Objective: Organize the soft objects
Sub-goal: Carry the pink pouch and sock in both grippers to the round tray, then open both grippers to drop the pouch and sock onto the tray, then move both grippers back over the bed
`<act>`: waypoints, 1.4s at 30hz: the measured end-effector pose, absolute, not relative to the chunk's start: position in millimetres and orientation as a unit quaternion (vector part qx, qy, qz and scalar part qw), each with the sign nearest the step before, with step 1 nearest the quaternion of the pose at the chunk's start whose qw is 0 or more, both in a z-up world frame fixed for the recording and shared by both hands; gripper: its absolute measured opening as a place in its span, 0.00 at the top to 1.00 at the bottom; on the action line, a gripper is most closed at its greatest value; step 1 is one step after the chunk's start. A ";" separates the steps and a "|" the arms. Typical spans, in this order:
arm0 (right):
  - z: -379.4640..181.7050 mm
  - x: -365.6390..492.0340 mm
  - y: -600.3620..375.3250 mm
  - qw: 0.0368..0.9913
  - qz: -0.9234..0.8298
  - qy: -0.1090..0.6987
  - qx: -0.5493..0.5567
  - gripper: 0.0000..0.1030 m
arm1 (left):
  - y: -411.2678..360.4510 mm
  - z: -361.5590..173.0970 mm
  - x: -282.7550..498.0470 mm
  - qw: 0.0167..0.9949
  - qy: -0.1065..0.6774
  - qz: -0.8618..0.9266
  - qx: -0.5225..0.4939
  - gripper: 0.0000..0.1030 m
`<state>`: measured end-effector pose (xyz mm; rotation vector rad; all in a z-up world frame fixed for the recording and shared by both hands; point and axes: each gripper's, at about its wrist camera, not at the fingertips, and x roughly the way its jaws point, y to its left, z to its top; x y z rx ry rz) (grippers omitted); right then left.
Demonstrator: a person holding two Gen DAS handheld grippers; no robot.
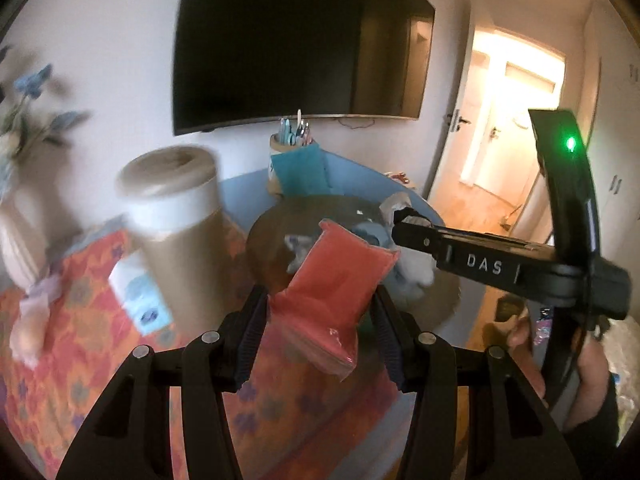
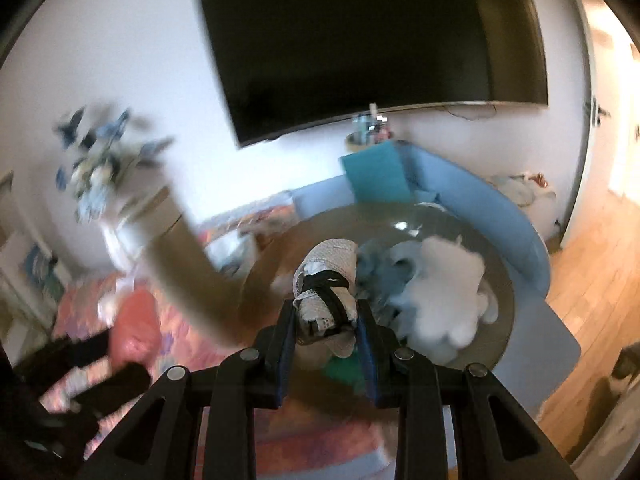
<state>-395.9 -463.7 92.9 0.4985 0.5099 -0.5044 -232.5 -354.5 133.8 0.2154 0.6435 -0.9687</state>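
— Cargo, left side?
— Flat red plastic-wrapped soft pack, pinched in the left tongs above the orange patterned cloth.
— Right?
— Right tongs pinch a folded white mesh bundle with black strap, over the round glass counter holding a fluffy white plush.

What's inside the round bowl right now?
The round bowl holds a white plush and blue fabric. The grey bundle in the right gripper covers what lies beneath.
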 end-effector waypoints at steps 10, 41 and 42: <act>87.8 -343.1 -564.3 0.877 -0.228 0.263 0.331 0.72 | -434.9 123.0 -194.1 0.849 0.305 -0.409 0.136 0.48; 102.7 -359.3 -310.8 0.959 -0.072 0.259 0.086 0.36 | -143.9 137.7 -167.8 0.900 0.332 -0.273 0.069 0.19; 101.4 -349.2 -301.6 0.959 -0.065 0.264 0.078 0.32 | -124.1 134.2 -156.4 0.910 0.332 -0.243 0.062 0.19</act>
